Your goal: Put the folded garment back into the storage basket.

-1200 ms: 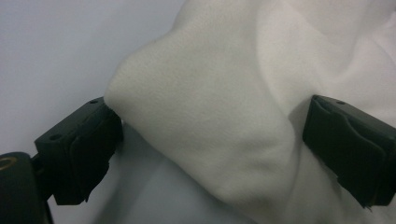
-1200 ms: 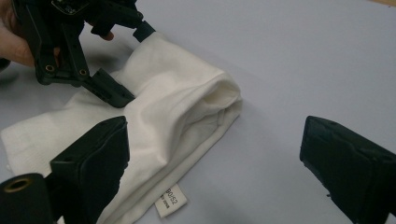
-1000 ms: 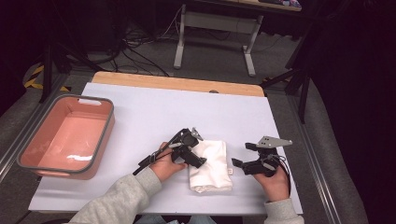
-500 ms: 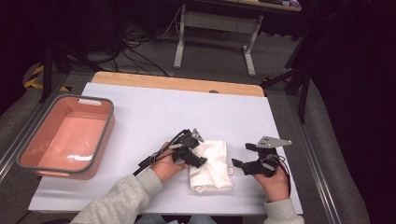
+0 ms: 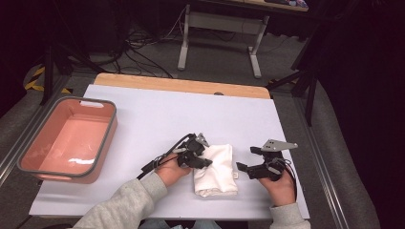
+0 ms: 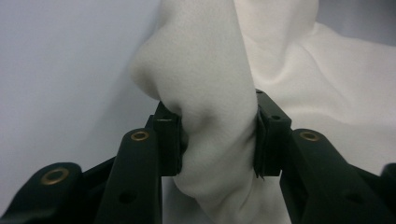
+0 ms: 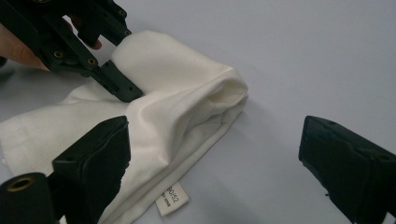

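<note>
**Left gripper pinches a fold of white cloth; right gripper waits open beside it**

The left gripper (image 6: 217, 140) has its two black jaws clamped on a bunched ridge of the folded white cloth (image 6: 205, 88), the fabric squeezed between the pads and bulging above them. In the high view, this left gripper (image 5: 198, 160) sits at the cloth's left edge, touching it. The folded white cloth (image 5: 215, 169) lies on the pale lavender table cover (image 5: 191, 114), near its front edge.

The right gripper (image 7: 215, 163) has its jaws spread wide and holds nothing; the cloth's right edge, with a small sewn label (image 7: 172, 198), lies just in front of its one jaw. In the high view, the right gripper (image 5: 248, 160) rests just right of the cloth.

Well to the left of the cloth stands a salmon-pink plastic tub with a grey rim (image 5: 107, 138).
</note>
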